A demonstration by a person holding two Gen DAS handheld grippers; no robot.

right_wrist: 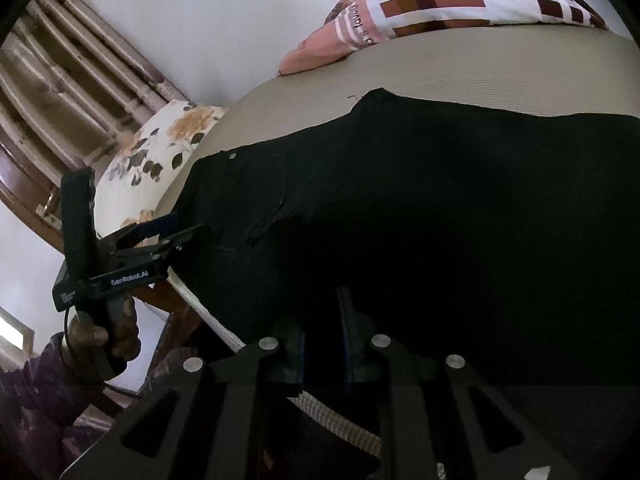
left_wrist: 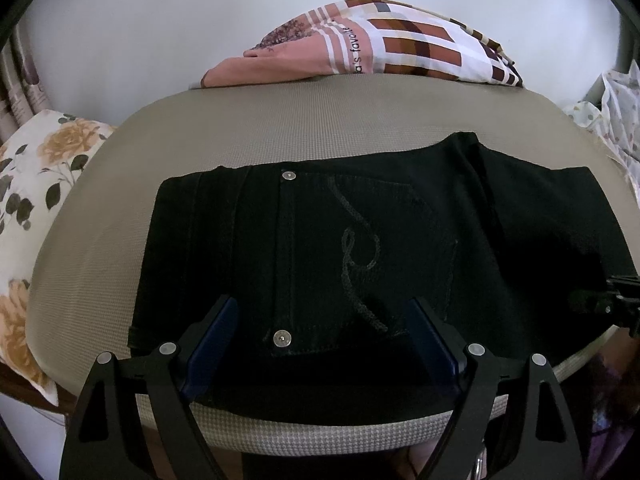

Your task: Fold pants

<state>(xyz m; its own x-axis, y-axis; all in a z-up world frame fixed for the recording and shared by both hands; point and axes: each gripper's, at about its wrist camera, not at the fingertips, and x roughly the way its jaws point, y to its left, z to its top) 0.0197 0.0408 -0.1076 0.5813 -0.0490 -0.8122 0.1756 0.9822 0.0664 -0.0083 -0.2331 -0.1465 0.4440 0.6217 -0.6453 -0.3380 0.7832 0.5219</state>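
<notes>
The black pants (left_wrist: 360, 248) lie flat on the bed (left_wrist: 280, 128), long axis running left to right along its near edge. The left gripper (left_wrist: 320, 344) stands wide open over the pocket end, holding nothing. The right gripper (right_wrist: 322, 344), jaws narrowly parted, seems to straddle the near edge of the cloth; grip unclear. A floral pillow (left_wrist: 36, 168) and a plain wall (left_wrist: 160, 20) lie beyond.
</notes>
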